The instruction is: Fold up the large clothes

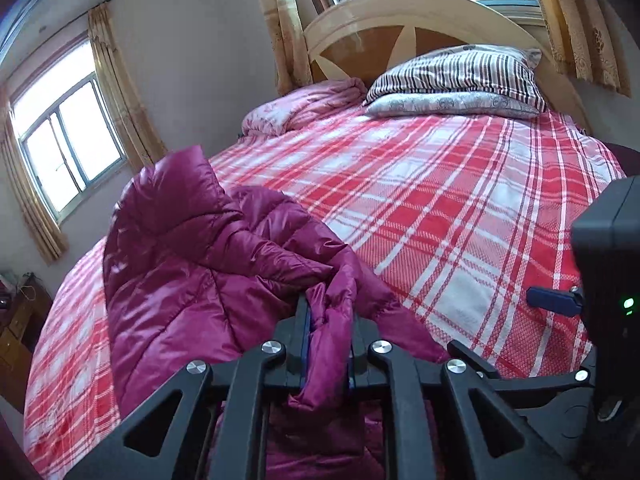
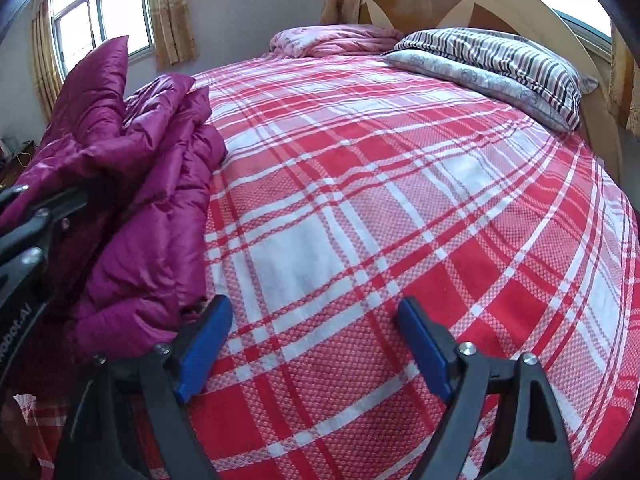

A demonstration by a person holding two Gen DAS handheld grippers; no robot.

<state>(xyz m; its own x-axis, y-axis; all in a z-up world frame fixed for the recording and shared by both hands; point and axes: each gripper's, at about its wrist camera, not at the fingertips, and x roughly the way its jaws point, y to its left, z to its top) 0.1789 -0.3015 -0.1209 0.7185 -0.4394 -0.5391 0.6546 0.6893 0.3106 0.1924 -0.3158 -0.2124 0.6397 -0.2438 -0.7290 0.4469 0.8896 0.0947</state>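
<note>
Jacket: I count one, a purple puffer jacket (image 1: 192, 264), bunched on the near left part of the bed (image 1: 460, 208).
Pillows: two, stacked at the headboard, a striped pillow (image 1: 460, 72) on a grey pillow (image 1: 448, 105).
Quilt: one pink quilt (image 1: 304, 108), rumpled beside the pillows.
Left tongs (image 1: 328, 344): I see them clenched on a fold of the jacket, fabric pinched between the two blades.
Right tongs (image 2: 316, 344): spread wide, holding nothing, low over the plaid bedspread, left blade just beside the jacket's edge.

Shiny magenta quilted puffer jacket (image 1: 192, 280); red-and-white plaid bedspread (image 2: 360, 200); black-and-white striped pillow (image 1: 460, 76); pale pink printed quilt (image 1: 304, 108); blue gripper pads (image 2: 420, 344); tan curtains (image 1: 116, 80).
</note>
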